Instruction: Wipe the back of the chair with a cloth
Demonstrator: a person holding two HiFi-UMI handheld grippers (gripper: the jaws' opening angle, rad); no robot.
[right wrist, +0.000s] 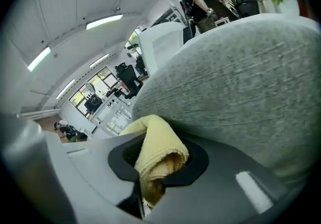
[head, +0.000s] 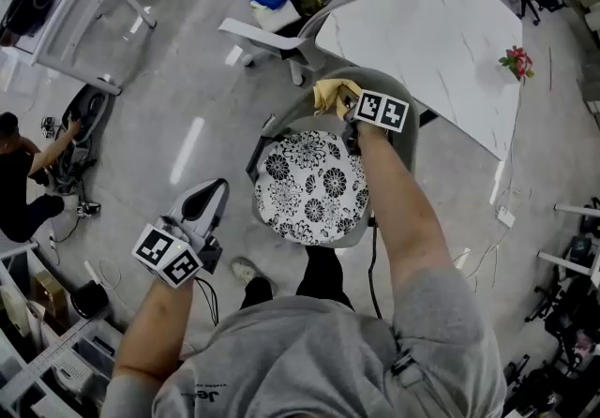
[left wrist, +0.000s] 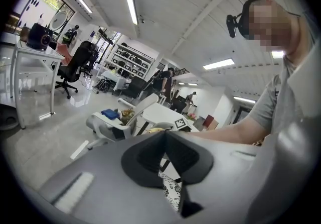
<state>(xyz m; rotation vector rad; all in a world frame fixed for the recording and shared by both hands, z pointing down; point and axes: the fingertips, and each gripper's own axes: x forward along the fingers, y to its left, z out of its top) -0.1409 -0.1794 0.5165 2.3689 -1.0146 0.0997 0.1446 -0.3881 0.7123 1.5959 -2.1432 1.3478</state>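
One yellow cloth (right wrist: 158, 160) is bunched into a thick fold and pinched between the jaws of the right gripper (right wrist: 150, 178), which are closed on it with only the wad's thickness holding them apart. The fold bulges up and out past the jaw tips. In the right gripper view its top edge lies against the grey woven back of the chair (right wrist: 241, 82), which fills the upper right of that view directly ahead of the jaws. From the head view the cloth (head: 333, 93) sits on the top rim of the chair back (head: 409, 146) towards its left end, just in front of the right gripper (head: 345, 109), whose marker cube is immediately behind it, with the person's right arm reaching out over the seat. The seat carries a round black-and-white floral cushion (head: 311, 186), nearer the person than the cloth. The left gripper (head: 211, 193) is held low and well apart from the chair, over the bare floor to the cushion's left. In the left gripper view its jaws meet at the tips with nothing between them (left wrist: 165, 140). Beyond the chair back stands a white marble-patterned table (head: 422, 32) with a small bunch of flowers (head: 516, 60) near its far edge.
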